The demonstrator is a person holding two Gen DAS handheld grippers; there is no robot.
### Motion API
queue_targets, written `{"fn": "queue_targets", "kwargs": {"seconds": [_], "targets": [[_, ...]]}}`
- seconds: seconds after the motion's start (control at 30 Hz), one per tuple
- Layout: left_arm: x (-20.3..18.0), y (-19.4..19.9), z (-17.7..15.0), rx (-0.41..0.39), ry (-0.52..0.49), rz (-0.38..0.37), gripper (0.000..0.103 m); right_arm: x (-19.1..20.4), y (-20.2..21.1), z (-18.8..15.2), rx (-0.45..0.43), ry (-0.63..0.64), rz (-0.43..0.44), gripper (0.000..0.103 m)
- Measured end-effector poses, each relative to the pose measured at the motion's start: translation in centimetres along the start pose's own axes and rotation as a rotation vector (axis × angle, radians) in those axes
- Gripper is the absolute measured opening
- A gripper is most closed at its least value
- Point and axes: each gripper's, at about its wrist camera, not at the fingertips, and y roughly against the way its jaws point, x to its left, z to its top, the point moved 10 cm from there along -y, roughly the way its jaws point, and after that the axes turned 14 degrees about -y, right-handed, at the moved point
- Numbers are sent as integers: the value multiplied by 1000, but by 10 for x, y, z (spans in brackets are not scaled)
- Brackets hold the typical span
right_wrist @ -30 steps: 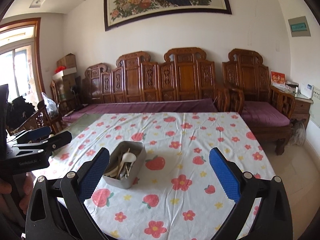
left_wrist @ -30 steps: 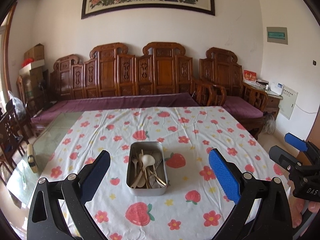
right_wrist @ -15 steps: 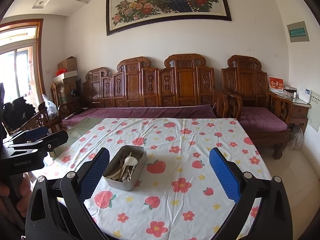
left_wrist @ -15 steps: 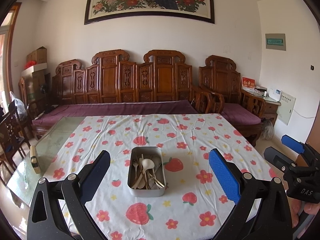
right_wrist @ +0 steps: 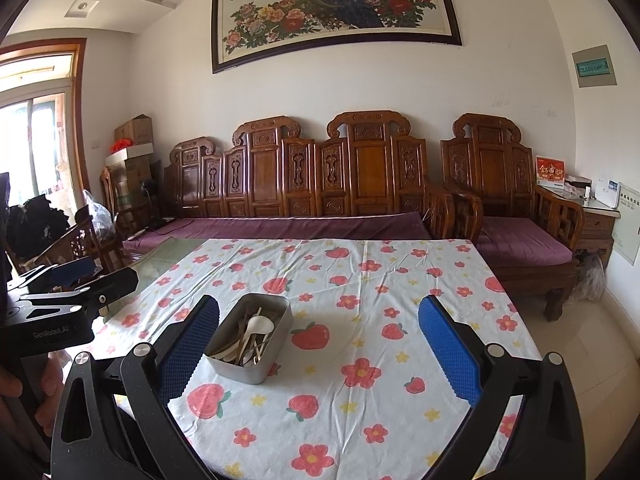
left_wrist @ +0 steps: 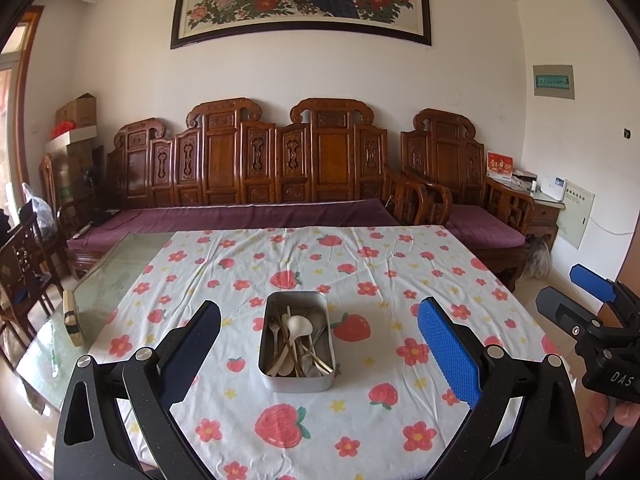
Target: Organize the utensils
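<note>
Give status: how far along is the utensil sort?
Done: nothing visibly. All the utensils lie jumbled in the metal tin on the tablecloth. In hand: nothing; left tongs and right tongs are both open and empty, short of the tin. Left: the whole sort, starting with a first pick.

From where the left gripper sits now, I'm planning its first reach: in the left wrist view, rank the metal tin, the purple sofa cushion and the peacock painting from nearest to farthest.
1. Metal tin of utensils, on the tablecloth just ahead of the open left gripper.
2. Purple sofa cushion, beyond the table's far edge.
3. Peacock painting, high on the back wall.
</note>
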Motion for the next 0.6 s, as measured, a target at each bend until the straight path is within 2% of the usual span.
{"fn": "queue_targets", "kwargs": {"seconds": [0.6], "targets": [[0, -2, -4, 2, -6, 1, 95, -1, 1, 1, -4, -2, -1, 101]]}}
